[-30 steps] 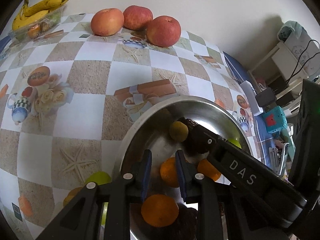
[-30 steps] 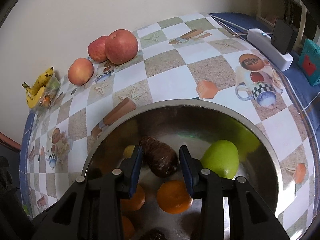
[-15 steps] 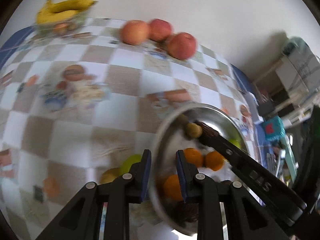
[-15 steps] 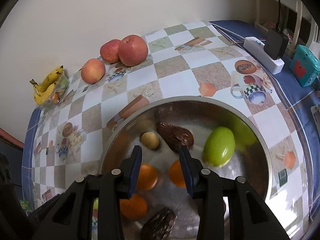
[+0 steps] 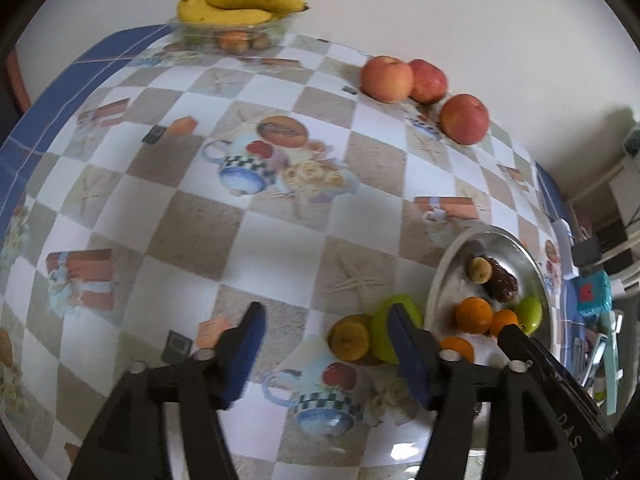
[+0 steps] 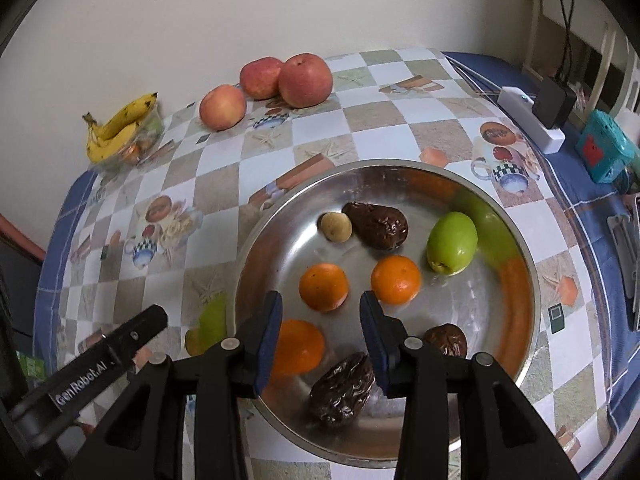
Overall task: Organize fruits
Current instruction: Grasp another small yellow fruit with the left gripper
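Observation:
My left gripper (image 5: 326, 344) hangs over the tablecloth left of the steel bowl (image 5: 440, 276). Its jaws are opening and stand wide, pressing on nothing. A yellow-orange fruit (image 5: 350, 340) and a green fruit (image 5: 386, 316) lie on the cloth by its right finger. My right gripper (image 6: 320, 336) hovers above the steel bowl (image 6: 360, 166) with its jaws opening and nothing gripped. In the bowl lie three oranges (image 6: 324, 286), a green fruit (image 6: 452, 242), three dark wrinkled fruits (image 6: 378, 224) and a small tan fruit (image 6: 335, 227).
Three red apples (image 6: 306, 80) stand along the far wall. Bananas (image 6: 120, 124) lie on a clear tub at the far left corner. A white power strip (image 6: 532, 120) and a teal box (image 6: 604, 152) sit at the table's right edge.
My left gripper moved left, out of the bowl and over the cloth, and its jaws opened wide. My right gripper pulled back and up; the dark fruit once between its fingers lies in the bowl.

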